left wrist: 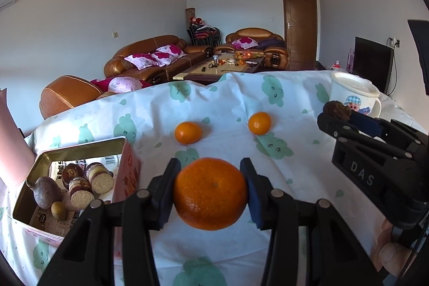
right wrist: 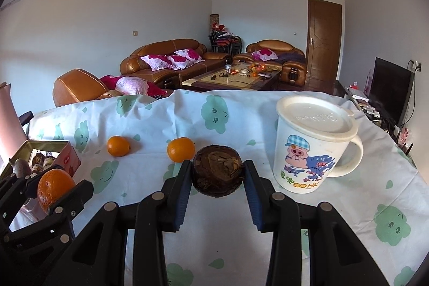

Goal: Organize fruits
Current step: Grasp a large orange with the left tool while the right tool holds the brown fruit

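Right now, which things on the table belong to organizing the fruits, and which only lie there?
Job:
- orange in left gripper
- dark brown fruit in right gripper
- two small oranges
- tin box

Lying about:
- lidded mug

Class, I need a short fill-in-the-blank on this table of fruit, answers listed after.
1. The left gripper holds an ____.
2. The dark brown fruit sits in the ____ gripper.
3. ____ small oranges lie loose on the cloth.
4. The lidded mug shows a cartoon ____.

Answers: orange; right; two; pig
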Demonstrator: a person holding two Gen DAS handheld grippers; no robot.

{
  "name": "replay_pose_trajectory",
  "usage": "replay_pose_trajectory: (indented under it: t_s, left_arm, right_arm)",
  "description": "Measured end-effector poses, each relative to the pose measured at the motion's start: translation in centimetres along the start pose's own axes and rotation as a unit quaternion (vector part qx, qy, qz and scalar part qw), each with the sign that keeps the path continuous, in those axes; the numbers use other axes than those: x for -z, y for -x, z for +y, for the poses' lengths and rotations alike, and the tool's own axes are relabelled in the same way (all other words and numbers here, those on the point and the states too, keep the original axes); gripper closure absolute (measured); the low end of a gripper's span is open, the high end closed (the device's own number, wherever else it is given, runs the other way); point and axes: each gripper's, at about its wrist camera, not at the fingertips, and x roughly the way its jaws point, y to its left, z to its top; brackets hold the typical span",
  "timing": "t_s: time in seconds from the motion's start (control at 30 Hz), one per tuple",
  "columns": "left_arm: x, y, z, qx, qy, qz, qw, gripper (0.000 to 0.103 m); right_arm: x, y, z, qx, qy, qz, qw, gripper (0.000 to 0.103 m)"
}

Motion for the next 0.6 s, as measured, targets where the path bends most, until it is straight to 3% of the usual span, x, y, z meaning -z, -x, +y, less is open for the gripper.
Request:
replay_pose_trajectory:
  t_s: [0.6]
  left_arm:
    - [2.1, 3.1, 2.5, 0.0, -0.016, -0.018, 0.9997, 0.055]
  right_arm:
    - [1.2, 3.3, 1.6, 0.037, 0.002, -0.029, 0.999, 0.063]
